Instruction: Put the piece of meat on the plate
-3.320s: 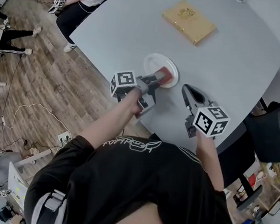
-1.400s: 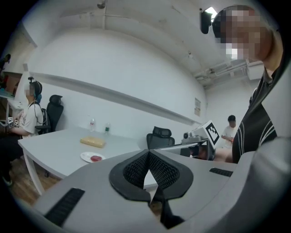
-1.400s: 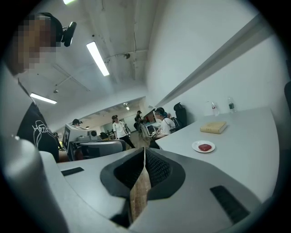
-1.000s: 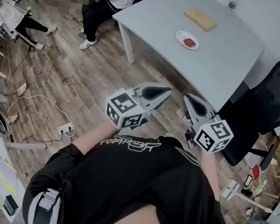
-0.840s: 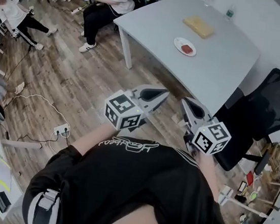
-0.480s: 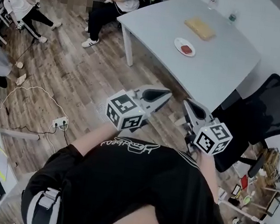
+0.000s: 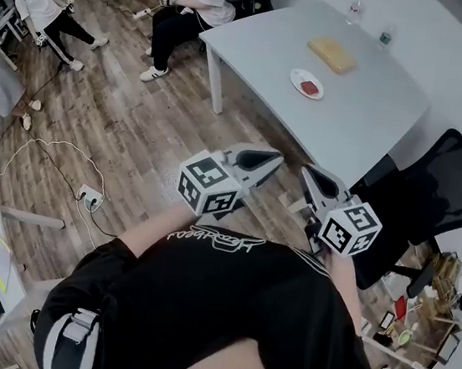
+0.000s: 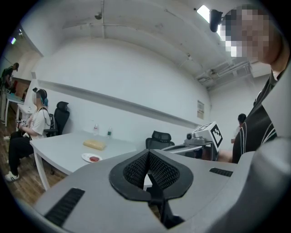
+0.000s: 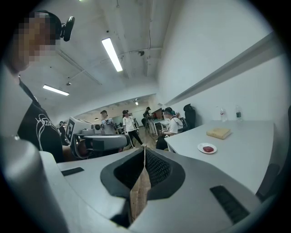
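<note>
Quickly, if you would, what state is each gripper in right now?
Left gripper: closed, holding nothing.
Right gripper: closed, holding nothing.

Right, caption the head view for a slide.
Meat on the plate on the grey table; left gripper and right gripper shut.

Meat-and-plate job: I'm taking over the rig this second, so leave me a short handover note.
Left gripper: shut, empty.
Right gripper: shut, empty.
Both are held over the wooden floor, well away from the table.
The piece of meat lies on the white plate, near a tan block on the table.
Done: meat is on the plate.
Left: nothing that I can see.
</note>
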`<state>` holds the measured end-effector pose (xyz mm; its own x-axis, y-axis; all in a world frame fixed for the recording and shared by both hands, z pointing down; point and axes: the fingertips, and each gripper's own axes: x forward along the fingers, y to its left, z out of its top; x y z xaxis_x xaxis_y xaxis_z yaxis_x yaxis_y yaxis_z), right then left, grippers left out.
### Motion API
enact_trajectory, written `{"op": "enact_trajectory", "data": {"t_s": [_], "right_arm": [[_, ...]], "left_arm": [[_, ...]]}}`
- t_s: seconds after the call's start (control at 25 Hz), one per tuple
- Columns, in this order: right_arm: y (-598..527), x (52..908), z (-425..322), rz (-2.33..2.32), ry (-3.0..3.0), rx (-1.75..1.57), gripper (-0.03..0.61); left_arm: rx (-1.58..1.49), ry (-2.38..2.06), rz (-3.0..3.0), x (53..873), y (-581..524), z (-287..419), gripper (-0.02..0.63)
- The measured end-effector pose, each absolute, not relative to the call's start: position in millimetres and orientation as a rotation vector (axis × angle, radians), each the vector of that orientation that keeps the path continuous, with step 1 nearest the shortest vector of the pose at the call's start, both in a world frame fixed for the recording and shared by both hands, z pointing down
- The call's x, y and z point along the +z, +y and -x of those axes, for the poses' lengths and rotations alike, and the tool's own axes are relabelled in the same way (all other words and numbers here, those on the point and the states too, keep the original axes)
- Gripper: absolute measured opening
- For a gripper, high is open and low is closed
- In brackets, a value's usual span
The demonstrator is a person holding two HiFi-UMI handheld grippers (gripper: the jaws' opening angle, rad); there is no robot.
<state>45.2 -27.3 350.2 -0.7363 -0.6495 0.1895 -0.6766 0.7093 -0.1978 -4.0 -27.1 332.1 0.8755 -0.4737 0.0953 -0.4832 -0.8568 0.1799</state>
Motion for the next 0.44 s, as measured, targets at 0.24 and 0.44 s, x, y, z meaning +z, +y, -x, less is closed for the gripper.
{"op": "enact_trajectory", "data": {"t_s": [0.24,0.44], "right_arm": [[-29.1,345.5,-33.9,-1.097,-2.826,0.388,0.014],[-29.0,350.1,-21.7,-1.098,-2.83,0.419,0.015]], "left_arm": [[0.066,-0.734,-2.849,332.5,-27.5,15.5,0.008],[0.074,-0.726,-2.837,338.3,-28.5,28.1,0.008]]}}
